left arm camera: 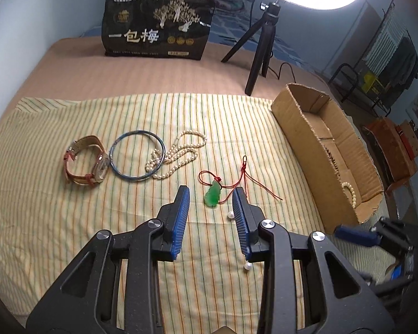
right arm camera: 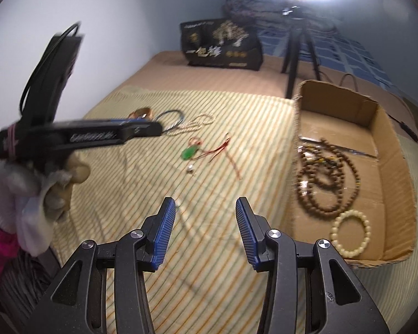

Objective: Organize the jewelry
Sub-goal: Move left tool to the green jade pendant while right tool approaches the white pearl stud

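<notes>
Striped yellow-and-green cloth (left arm camera: 69, 222) covers the bed and carries the jewelry. We hold the left gripper (left arm camera: 211, 194) released, its jaws set apart on either side of the green jade pendant on a red cord (left arm camera: 212, 196), not touching it. Beyond it lie the white pearl necklace (left arm camera: 178, 154), the blue bangle (left arm camera: 137, 154) and the tan-strapped wristwatch (left arm camera: 87, 160). We hold the right gripper (right arm camera: 205, 208) released and empty above the cloth. Beside it, the open cardboard box (right arm camera: 376, 117) contains brown wooden bead strands (right arm camera: 323, 178) and a cream bead bracelet (right arm camera: 351, 232).
</notes>
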Demonstrator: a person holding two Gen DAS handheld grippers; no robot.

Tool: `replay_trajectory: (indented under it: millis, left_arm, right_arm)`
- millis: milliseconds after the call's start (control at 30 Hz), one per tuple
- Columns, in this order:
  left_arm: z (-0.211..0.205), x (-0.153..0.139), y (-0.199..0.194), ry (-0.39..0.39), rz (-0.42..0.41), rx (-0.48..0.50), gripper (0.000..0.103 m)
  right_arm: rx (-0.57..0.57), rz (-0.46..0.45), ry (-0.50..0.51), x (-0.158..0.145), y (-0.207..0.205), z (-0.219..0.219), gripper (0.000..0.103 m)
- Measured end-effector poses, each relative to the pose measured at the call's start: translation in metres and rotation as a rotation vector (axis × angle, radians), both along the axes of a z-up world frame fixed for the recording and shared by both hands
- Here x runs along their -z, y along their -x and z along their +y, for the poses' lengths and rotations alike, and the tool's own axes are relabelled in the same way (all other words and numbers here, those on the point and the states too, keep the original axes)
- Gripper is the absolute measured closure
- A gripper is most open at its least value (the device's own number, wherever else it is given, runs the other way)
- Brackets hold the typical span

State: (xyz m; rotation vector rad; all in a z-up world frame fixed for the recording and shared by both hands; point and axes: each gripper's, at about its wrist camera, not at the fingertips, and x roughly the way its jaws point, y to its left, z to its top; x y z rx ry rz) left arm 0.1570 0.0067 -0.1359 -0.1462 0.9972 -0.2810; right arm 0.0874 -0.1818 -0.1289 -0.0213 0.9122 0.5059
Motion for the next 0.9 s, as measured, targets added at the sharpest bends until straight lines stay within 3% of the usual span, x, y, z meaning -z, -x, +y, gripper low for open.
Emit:
replay_trajectory:
  millis: [300,367,900]
  left_arm:
    - [-0.006,0.019,-0.012,0.005,0.029,0.022,0.072]
    - [-0.007,0.023,-0.014,0.002,0.038,0.027,0.077]
    - [-0.018,0.05,-0.035,-0.001,0.086,0.035,0.077]
  right_arm:
    - [-0.072,0.035,0.029,0.025,0.004,0.03,0.06]
    - [-0.075,0.04,0.029,0.027,0.005,0.033,0.06]
    - [-0.059,0.088,0.017,0.05,-0.006,0.05,0.071]
